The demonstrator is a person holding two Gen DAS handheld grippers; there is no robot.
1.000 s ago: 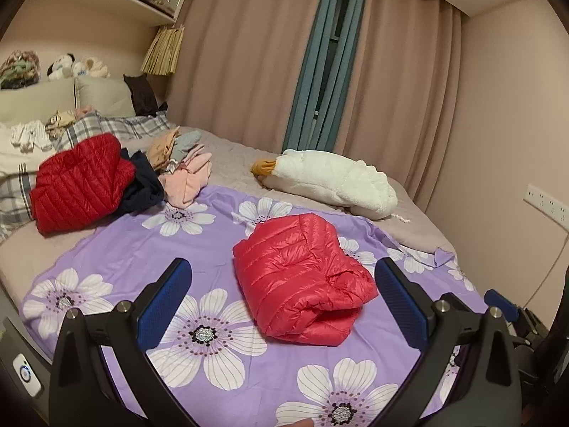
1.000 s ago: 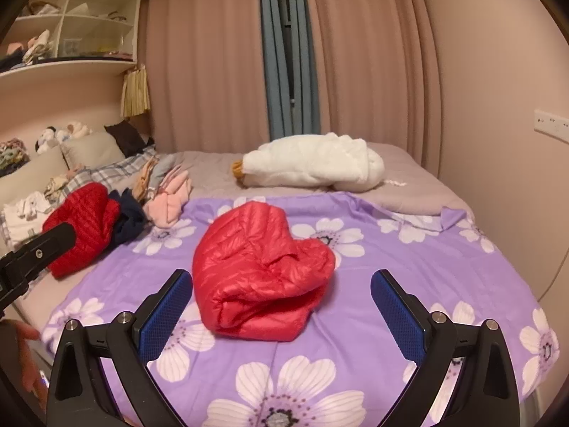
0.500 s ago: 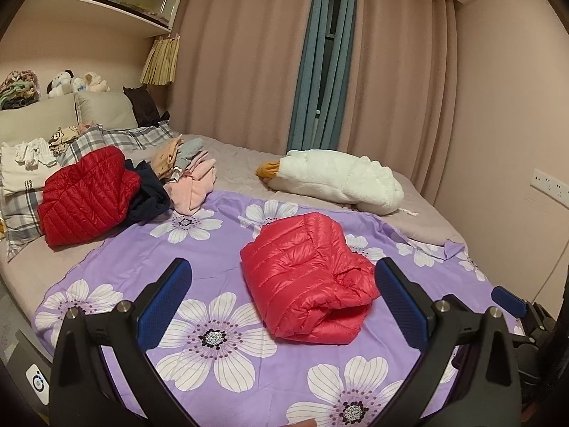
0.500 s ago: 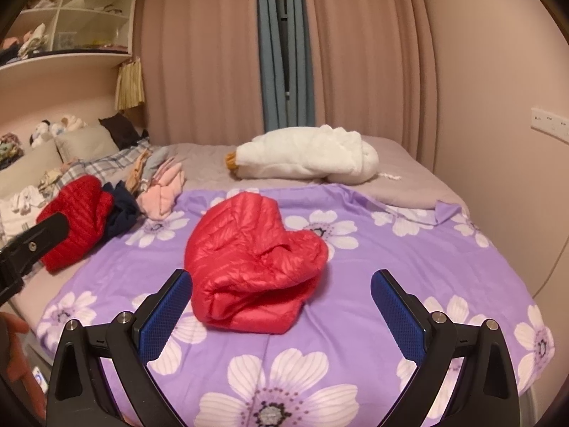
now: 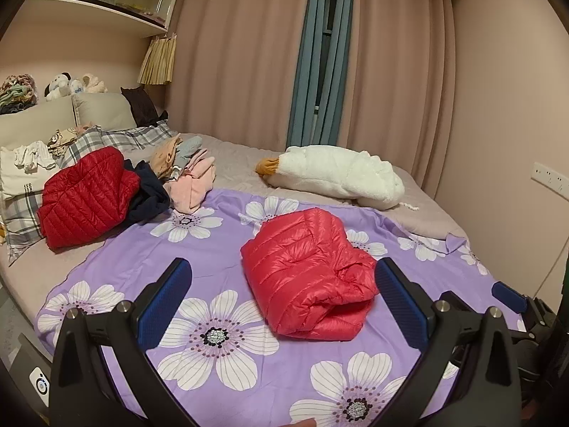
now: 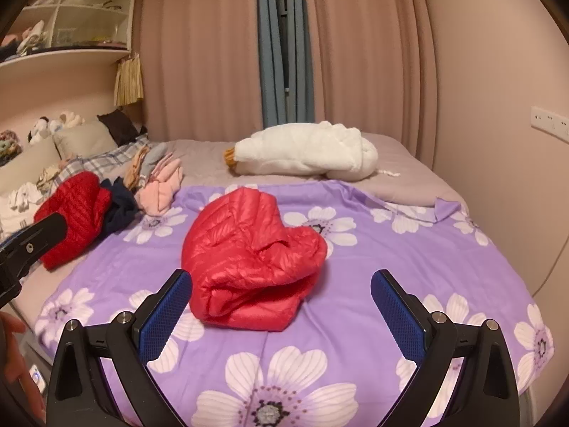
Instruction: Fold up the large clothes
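A bright red puffer jacket (image 5: 307,272) lies folded into a bundle in the middle of the purple flowered sheet (image 5: 213,249); it also shows in the right wrist view (image 6: 249,256). My left gripper (image 5: 282,284) is open and empty, held above the near edge of the bed, short of the jacket. My right gripper (image 6: 281,293) is open and empty, also short of the jacket, which sits between its fingers in the view. Part of the left gripper's body (image 6: 32,245) shows at the left edge of the right wrist view.
A darker red puffer jacket (image 5: 85,195), a navy garment (image 5: 149,199) and pink clothes (image 5: 192,185) are heaped at the left of the bed. A white plush goose (image 5: 334,174) lies at the back. Pillows (image 5: 39,121) and shelves (image 6: 71,17) stand left; curtains behind.
Both grippers have drawn back and lifted slightly from the bed, so the folded red jacket sits a little lower and farther. Both stay open. The jacket has not moved.
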